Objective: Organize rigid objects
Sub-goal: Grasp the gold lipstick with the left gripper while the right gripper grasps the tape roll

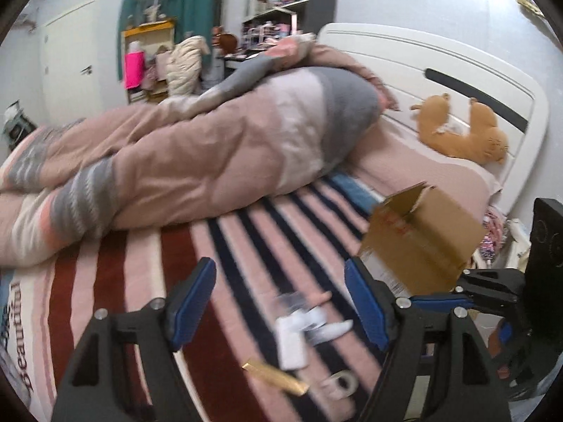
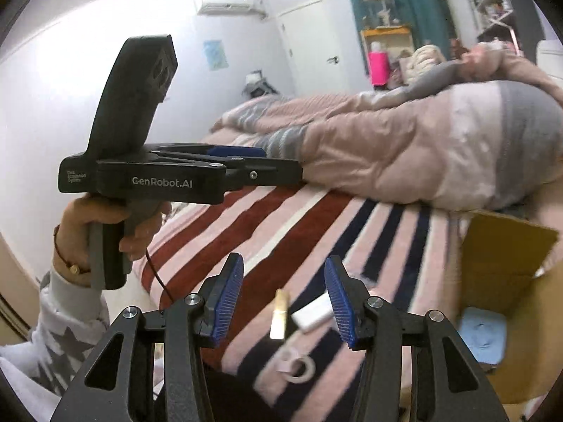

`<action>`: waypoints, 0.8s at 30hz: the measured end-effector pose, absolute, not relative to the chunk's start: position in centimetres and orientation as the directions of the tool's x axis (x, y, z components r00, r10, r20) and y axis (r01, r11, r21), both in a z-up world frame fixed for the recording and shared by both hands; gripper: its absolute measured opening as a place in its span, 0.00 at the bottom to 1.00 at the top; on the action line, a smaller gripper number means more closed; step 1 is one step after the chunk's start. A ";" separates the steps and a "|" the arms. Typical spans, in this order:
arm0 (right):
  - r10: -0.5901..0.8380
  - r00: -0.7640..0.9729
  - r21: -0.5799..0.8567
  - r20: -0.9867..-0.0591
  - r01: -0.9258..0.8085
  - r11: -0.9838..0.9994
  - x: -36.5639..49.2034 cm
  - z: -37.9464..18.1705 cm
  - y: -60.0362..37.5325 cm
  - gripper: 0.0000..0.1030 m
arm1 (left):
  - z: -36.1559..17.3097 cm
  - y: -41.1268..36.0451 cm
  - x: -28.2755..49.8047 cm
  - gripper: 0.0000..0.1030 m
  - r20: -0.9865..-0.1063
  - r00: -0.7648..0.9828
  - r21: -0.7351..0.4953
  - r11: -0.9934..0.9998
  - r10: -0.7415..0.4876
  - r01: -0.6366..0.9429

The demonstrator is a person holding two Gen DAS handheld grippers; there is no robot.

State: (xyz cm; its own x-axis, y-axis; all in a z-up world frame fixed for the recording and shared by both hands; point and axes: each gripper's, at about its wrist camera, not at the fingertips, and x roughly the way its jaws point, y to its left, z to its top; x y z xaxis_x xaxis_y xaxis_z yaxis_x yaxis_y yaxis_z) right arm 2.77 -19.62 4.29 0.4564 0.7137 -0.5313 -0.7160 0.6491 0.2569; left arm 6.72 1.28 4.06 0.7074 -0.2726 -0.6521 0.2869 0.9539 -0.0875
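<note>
Left hand (image 2: 105, 232): fist closed round the grey pistol grip, index finger forward at the trigger, wrist cuffed in a white sleeve with grey stars. Held above the bed at the left edge of the right wrist view.

Left tool (image 1: 279, 267): pointed forward and down over the striped blanket (image 1: 140, 263). Jaws set wide, nothing between the blue pads (image 1: 193, 302). Seen side-on in the right wrist view, roughly level, ahead of and higher than the right tool.

Rigid objects, loose on the blanket, below and beyond both sets of tips:
- gold bar (image 1: 274, 376), flat, nearest the left tool;
- white rectangular block (image 1: 290, 344), just beside the gold bar;
- small white tubes (image 1: 323, 323), blurred, exact type not readable;
- clear tape roll (image 1: 339, 383), flat, nearest the cameras.

Right tool (image 2: 283, 260): angled down toward the same cluster. Jaws at a moderate gap, pads clear of everything; gold bar and white block visible through the gap but lying on the blanket, not gripped.

Cardboard box (image 1: 422, 239): open, flaps up, on the bed to the right of the cluster. Pale blue item (image 2: 482, 337) inside on the bottom.

Rumpled pink-and-grey duvet (image 1: 211, 147) behind the cluster; orange plush toy (image 1: 464, 130) against the white headboard (image 1: 404, 59) at far right.
</note>
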 end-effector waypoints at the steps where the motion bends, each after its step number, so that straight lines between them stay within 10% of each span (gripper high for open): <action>1: 0.719 0.444 0.263 -0.535 -0.721 0.641 2.6 3.6 -18.6 0.43 | 3.1 2.2 6.5 0.71 -0.658 0.702 -0.097 0.956 -0.271 0.279; 24: 0.489 0.394 0.168 -0.778 -0.619 0.767 2.1 -10.7 -16.6 0.56 | -14.5 1.3 4.6 0.71 -0.759 0.488 -0.333 0.901 -0.430 0.276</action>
State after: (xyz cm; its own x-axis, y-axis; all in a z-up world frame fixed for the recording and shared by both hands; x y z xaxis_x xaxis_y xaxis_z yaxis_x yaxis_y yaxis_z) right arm 2.08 -16.55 -10.67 0.3941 0.4890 -0.7782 -0.6192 0.7670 0.1684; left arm 4.62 1.31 -14.55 0.4879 -0.4303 -0.7595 0.2761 0.9014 -0.3334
